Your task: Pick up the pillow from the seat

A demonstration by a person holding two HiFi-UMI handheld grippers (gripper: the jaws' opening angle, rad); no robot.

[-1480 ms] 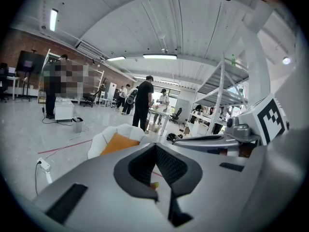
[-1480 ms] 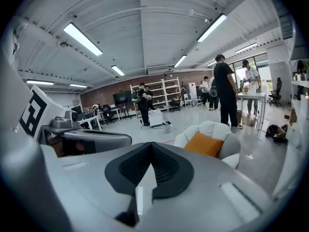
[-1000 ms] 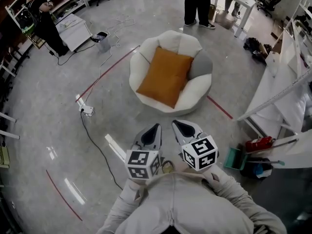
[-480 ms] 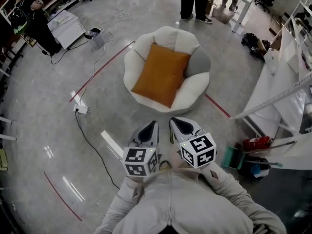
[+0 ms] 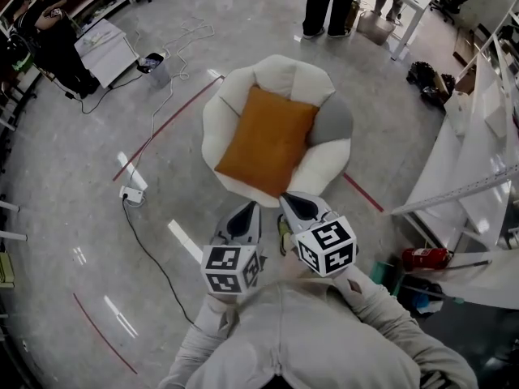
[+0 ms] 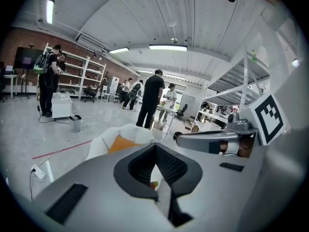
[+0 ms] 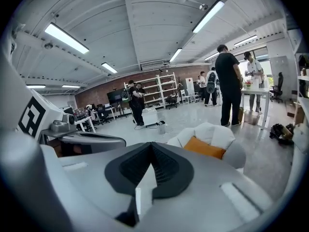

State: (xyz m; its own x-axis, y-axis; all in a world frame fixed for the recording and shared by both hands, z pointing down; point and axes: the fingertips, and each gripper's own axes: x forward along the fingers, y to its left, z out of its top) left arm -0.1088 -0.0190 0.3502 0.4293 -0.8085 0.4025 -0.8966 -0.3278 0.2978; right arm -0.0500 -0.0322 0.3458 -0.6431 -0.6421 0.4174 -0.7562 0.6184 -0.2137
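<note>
An orange pillow (image 5: 268,140) lies flat on a round white seat (image 5: 228,100) with a grey side cushion (image 5: 332,120). It also shows as the pillow (image 6: 121,143) and the pillow (image 7: 205,147) in the two gripper views. My left gripper (image 5: 250,210) and right gripper (image 5: 293,203) are held side by side just short of the seat's near rim, both pointing at it. Both are shut with nothing between their jaws, and neither touches the pillow.
A cable and power strip (image 5: 129,193) lie on the floor to the left, beside a red floor line (image 5: 162,126). A person (image 5: 328,2) stands behind the seat by a table. White shelving (image 5: 478,168) and a red extinguisher (image 5: 425,258) are at the right.
Both grippers have come closer to the seat, which now lies lower and larger in the head view, its near rim at the fingertips. Jaws stay shut.
</note>
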